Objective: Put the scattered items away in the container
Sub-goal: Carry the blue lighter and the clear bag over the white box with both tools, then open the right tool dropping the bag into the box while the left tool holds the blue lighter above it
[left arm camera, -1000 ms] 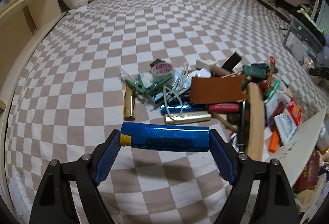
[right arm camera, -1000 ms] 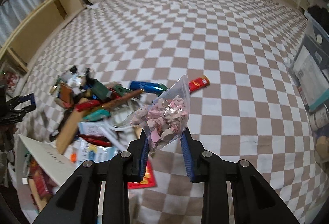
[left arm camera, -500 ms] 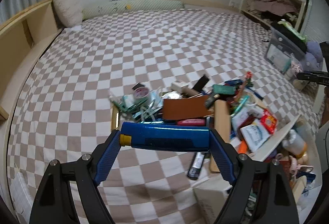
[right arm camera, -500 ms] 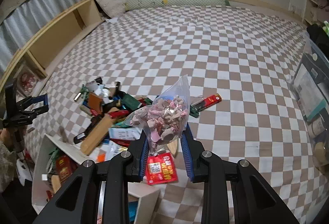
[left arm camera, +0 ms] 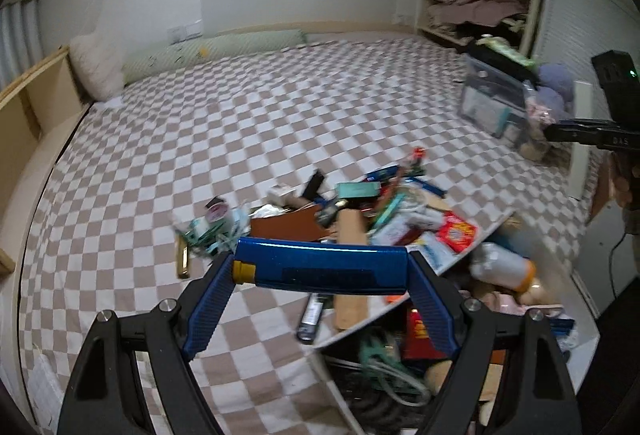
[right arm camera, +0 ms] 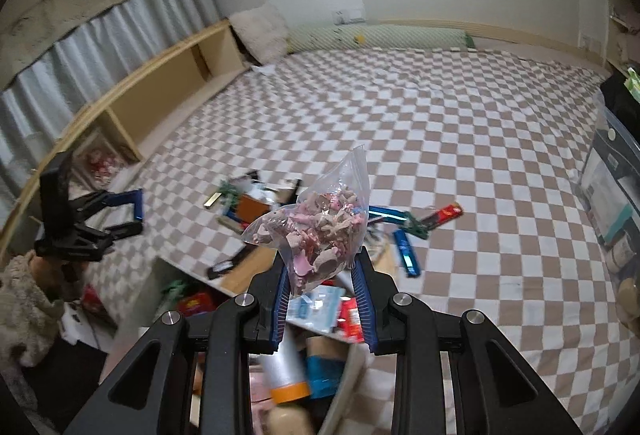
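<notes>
Container (left arm camera: 472, 231), a white box, is seen open at the checkered bed's (left arm camera: 248, 131) near edge, beside the scattered pile (left arm camera: 320, 211). Bed beyond is bare. Blue tube (left arm camera: 324, 267) is clamped crosswise in left gripper (left arm camera: 320, 299); bag of pink pieces (right arm camera: 316, 231) is pinched by right gripper (right arm camera: 322, 299).

Checkered bedspread (left arm camera: 240, 123) — white pillow (right arm camera: 262, 31), green bolster (left arm camera: 212, 53) beyond.

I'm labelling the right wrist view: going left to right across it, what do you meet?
Left tongs → brown case → bag of pink pieces in the right tongs → blue tube → red wrapper → clear storage bin.
</notes>
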### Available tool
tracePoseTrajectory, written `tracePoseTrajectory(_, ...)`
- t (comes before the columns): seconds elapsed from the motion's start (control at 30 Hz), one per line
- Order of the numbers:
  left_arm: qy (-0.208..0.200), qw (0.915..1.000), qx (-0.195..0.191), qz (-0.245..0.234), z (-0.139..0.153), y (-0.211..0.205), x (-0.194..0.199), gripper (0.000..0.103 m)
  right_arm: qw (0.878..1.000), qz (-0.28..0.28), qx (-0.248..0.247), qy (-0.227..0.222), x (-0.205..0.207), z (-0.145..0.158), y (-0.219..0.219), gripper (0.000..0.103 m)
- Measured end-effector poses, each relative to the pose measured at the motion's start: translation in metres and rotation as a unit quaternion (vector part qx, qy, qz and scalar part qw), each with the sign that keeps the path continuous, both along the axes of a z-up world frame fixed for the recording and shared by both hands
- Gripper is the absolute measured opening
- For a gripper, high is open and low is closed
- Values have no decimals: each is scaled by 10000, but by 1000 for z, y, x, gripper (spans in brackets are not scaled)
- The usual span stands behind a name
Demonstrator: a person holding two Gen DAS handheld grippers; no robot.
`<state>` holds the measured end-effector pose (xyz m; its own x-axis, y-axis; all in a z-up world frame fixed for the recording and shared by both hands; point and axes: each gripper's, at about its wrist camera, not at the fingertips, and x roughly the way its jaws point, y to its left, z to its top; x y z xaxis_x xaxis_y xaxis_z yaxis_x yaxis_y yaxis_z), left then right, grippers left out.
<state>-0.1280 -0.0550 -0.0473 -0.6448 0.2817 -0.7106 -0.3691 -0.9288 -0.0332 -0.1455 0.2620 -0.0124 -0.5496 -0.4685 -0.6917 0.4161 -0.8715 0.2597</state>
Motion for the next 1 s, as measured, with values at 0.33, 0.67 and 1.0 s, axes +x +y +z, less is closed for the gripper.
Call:
tracePoseTrajectory(0.33,143,9983,287,-482,27,26,41,85,9985,433,-331,64,48,15,-22,31)
tracePoseTrajectory(0.67,-322,9965,214,-743,14,44,70,85,9941,921,-497,-294,85,3,-40,31)
tracePoseTrajectory(1.0,-480,9937,166,-995,6,54,82,85,9790,1685,-109,-1140,118,-42,-71,31)
